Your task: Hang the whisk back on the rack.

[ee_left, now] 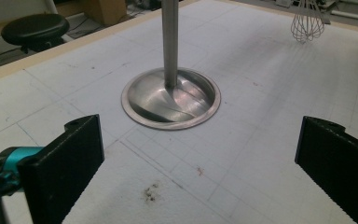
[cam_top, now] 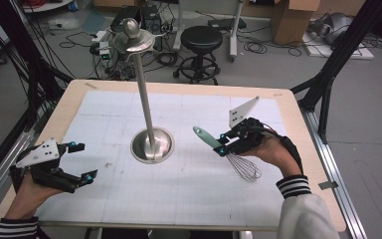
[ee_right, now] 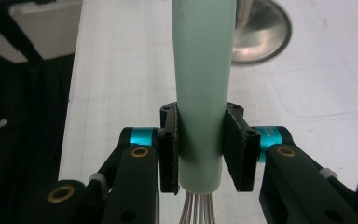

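No readable text, label, brand, number or sign is found in any view. Tiny print is seen on the teal ring (ee_right: 266, 138) of the right tool, but it is too small and blurred to be read. Only a plain printed grid, without figures, is carried by the white sheet (cam_top: 189, 189) on the counter. The cardboard boxes (cam_top: 298, 15) on the floor behind are shown without legible markings.
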Available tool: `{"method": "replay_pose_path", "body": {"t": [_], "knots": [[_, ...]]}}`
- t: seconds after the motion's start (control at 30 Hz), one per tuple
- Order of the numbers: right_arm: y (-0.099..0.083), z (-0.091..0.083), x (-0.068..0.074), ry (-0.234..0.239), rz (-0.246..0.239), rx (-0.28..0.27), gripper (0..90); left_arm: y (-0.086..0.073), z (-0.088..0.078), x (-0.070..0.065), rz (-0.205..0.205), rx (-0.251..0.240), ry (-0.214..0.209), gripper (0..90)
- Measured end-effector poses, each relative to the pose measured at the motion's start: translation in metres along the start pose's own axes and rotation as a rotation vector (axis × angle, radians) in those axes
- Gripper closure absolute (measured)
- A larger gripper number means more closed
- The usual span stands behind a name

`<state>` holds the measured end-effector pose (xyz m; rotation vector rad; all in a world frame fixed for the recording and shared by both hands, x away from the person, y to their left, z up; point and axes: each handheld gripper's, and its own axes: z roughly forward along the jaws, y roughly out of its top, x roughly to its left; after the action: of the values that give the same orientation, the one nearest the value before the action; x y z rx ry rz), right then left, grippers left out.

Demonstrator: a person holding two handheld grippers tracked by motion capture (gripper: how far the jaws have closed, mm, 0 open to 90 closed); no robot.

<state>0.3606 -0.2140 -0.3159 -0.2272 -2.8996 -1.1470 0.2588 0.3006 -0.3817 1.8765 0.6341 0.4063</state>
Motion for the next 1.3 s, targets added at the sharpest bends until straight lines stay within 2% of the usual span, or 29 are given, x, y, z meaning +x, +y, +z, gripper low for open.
{"method": "replay_pose_path", "body": {"t": [0.2,0.43,0.73,1.07,1.1,1.13,1.3], "knots": [[0.01,-0.009,0.0,0.04,-0.003,-0.055,69.7,0.002,0.003,-0.003,0.009,0.023,0.01,1.7],[0.025,-0.018,0.0,0.038,-0.025,-0.083,69.7,0.003,0.003,-0.005,0.014,0.022,0.0,1.7],[0.061,-0.035,0.002,0.051,-0.075,-0.143,69.7,0.006,0.002,-0.006,0.02,0.019,-0.007,1.7],[0.1,-0.053,-0.001,0.07,-0.085,-0.187,69.7,0.007,0.001,-0.006,0.013,0.009,-0.018,1.7],[0.1,-0.053,-0.001,0.07,-0.085,-0.187,69.7,0.007,0.001,-0.006,0.016,0.01,-0.02,1.7],[0.111,-0.056,-0.003,0.063,-0.097,-0.188,69.7,0.008,0.002,-0.007,0.016,0.007,-0.025,1.7],[0.131,-0.061,-0.007,0.056,-0.101,-0.215,69.7,0.008,0.003,-0.007,0.02,0.01,-0.034,1.7]]}}
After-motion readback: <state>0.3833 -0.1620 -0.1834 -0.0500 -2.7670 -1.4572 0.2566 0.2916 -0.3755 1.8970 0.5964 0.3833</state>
